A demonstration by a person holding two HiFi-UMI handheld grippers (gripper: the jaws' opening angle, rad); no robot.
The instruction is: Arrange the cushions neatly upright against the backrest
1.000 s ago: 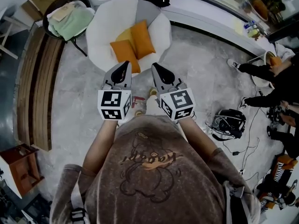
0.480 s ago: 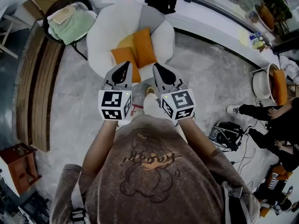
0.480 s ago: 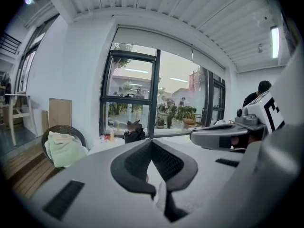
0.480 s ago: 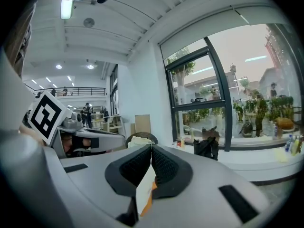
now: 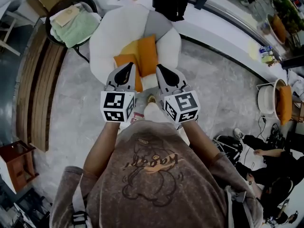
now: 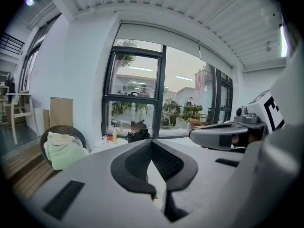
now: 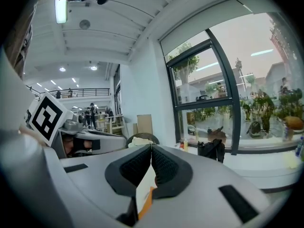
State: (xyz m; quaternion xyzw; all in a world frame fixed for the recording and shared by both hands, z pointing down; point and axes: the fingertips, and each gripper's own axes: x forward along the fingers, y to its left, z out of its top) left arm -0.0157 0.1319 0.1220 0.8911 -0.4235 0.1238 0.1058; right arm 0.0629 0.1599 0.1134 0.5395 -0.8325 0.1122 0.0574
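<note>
A white round armchair stands just ahead of me in the head view. On its seat lie two orange cushions, leaning askew, with a yellow cushion behind them and a grey one at the backrest. My left gripper and right gripper are side by side over the chair's front edge, both shut with nothing held. In the right gripper view the jaws meet, and a sliver of orange cushion shows below them. The left gripper view shows its jaws closed.
A wicker basket with green towels stands left of the chair, beside a curved wooden bench. A black bag sits on the window ledge behind. A person sits on the floor at the right, near another round seat.
The armchair has come nearer and lower in the head view as I stepped towards it. Both grippers stay shut and side by side.
</note>
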